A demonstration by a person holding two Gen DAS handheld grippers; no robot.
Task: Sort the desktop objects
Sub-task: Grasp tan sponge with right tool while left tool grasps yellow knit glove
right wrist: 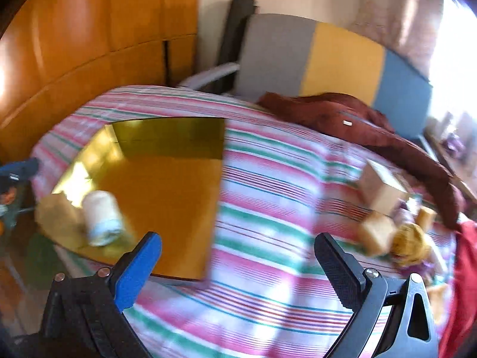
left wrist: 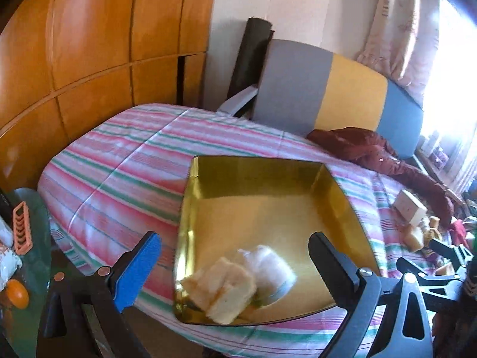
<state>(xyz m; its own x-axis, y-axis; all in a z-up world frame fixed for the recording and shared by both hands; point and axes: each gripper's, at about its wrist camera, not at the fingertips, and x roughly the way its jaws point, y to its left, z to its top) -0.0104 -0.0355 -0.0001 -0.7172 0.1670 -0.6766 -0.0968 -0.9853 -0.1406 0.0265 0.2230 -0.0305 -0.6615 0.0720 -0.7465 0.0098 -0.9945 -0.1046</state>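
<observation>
A shiny gold tray (left wrist: 268, 185) lies on the striped bedspread, also in the right wrist view (right wrist: 167, 179). In it lie a pale yellow sponge-like block (left wrist: 220, 294) and a white roll (left wrist: 271, 268), also seen from the right wrist (right wrist: 103, 220). My left gripper (left wrist: 235, 256) is open and empty just above the tray's near edge. My right gripper (right wrist: 238, 259) is open and empty over the bedspread, right of the tray. A loose pile with a beige box (right wrist: 380, 189), yellow blocks (right wrist: 375, 231) and a yellow-haired doll (right wrist: 413, 240) lies at the right.
A dark red garment (right wrist: 342, 116) lies across the bed's far right. A grey, yellow and blue headboard (left wrist: 337, 89) stands behind. A wooden wardrobe (left wrist: 89, 44) is at left. A glass side table (left wrist: 32, 223) at lower left carries an orange fruit (left wrist: 18, 294) and a pink holder (left wrist: 22, 226).
</observation>
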